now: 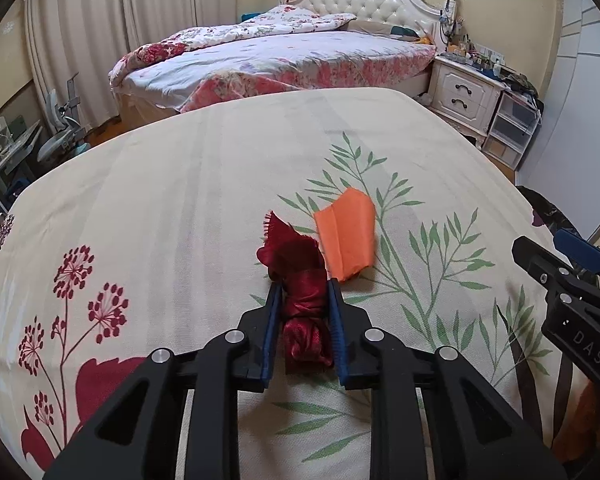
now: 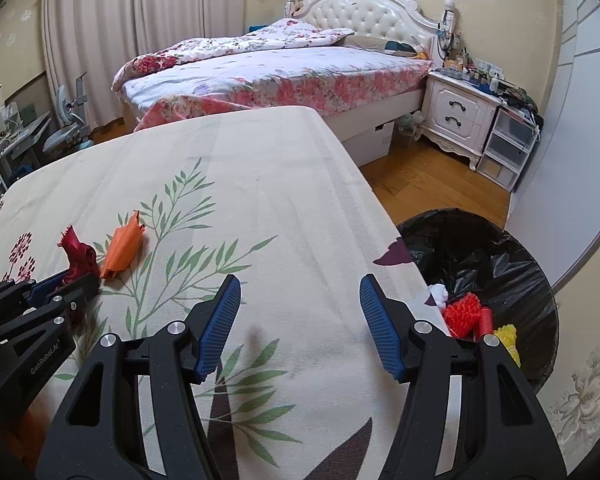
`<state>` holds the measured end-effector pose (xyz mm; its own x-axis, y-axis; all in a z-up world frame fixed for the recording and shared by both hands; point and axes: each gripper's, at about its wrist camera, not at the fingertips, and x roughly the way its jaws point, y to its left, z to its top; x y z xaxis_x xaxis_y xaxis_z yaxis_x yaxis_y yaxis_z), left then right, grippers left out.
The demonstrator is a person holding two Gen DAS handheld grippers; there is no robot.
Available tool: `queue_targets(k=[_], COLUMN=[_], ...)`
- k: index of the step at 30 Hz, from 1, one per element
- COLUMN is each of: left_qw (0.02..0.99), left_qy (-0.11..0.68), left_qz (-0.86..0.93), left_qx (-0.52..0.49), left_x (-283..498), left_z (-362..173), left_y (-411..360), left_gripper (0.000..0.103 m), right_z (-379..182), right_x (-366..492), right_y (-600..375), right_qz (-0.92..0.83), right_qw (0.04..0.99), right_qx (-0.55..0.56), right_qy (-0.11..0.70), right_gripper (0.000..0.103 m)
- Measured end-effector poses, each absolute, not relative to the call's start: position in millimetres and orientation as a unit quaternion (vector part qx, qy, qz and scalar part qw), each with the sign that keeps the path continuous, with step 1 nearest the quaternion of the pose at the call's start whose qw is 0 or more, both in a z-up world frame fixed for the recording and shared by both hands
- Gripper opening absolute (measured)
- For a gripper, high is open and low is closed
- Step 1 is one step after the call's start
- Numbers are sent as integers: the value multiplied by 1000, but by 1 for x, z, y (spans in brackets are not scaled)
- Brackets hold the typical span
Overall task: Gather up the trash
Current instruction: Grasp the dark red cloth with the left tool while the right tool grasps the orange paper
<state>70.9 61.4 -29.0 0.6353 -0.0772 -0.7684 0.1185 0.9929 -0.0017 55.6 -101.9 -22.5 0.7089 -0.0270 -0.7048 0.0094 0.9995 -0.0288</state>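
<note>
Red satin cloth scrap (image 1: 300, 280): clamped between left gripper (image 1: 303, 288) pads, on the floral tablecloth (image 1: 180, 200).
Orange cloth piece (image 1: 346, 236): flat on tablecloth, just beside the red scrap.
Right gripper (image 2: 300, 292): jaws apart, holding nothing.
Black-lined trash bin (image 2: 480, 256): beside table edge, right, holding red and yellow trash.

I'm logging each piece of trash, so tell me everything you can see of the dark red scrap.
The dark red scrap is shiny, satin-like cloth, bunched into a rough roll with a frayed corner sticking up at its far end. It lies on the patterned tablecloth, clamped between the blue pads of the left hand-held gripper. The orange scrap lies close beside it.
</note>
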Motion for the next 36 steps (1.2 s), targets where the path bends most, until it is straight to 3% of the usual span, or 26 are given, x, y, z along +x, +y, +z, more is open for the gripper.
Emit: queue_targets(k=[22,36], left_qw=[905,902], left_qy=[421,425], left_qz=[57,52], left_qx=[-18,-46], left_x=[65,69], left_z=[-25,-28], left_y=[179,196], left_gripper=[23,23], right_z=[-21,-34], right_x=[73,100], right_y=[-9,24], right_qz=[82,90], right_qw=[917,901], right_qx=[-48,-64], right_qy=[387,421], right_gripper=[61,60])
